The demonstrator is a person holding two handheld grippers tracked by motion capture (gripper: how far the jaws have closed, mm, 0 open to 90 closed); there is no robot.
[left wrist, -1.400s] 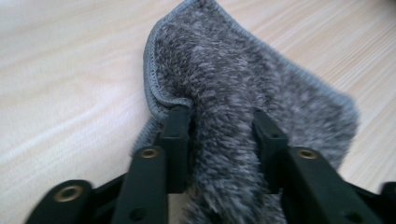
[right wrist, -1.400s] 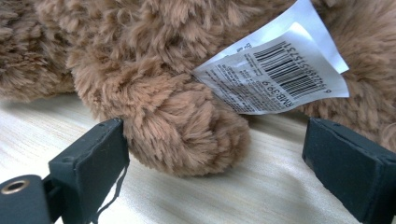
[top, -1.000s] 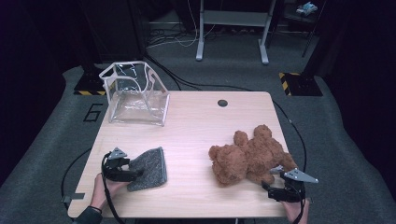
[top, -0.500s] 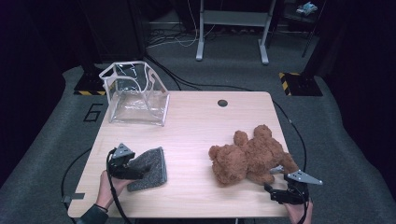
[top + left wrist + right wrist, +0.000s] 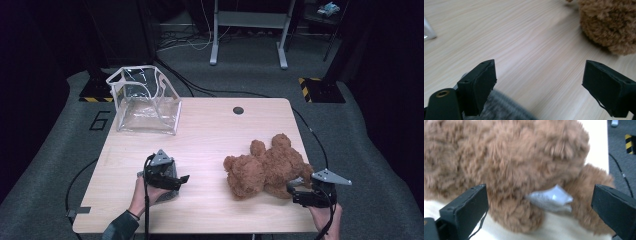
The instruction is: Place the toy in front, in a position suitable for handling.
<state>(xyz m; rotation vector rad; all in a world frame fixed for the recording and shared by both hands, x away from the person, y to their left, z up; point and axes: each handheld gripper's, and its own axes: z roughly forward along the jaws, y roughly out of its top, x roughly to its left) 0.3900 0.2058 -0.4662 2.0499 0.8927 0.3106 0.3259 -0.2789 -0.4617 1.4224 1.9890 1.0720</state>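
Both grippers sit wide with nothing held. My right gripper (image 5: 296,186) faces the teddy bear (image 5: 267,167) at the table's (image 5: 215,135) right; my left gripper (image 5: 177,181) hovers above the grey cloth (image 5: 504,108). Nothing is in the clear bag (image 5: 145,102) yet; I judge packing hasn't started.

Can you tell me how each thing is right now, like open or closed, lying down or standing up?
Left gripper: open, nothing between its jaws, above the grey cloth.
Right gripper: open, pointing at the teddy bear, not gripping it.
Teddy bear: lying on the table, white tag showing.
Grey cloth: lying flat on the table.
Clear bag: standing upright, top open.
Table: wooden, holding everything.
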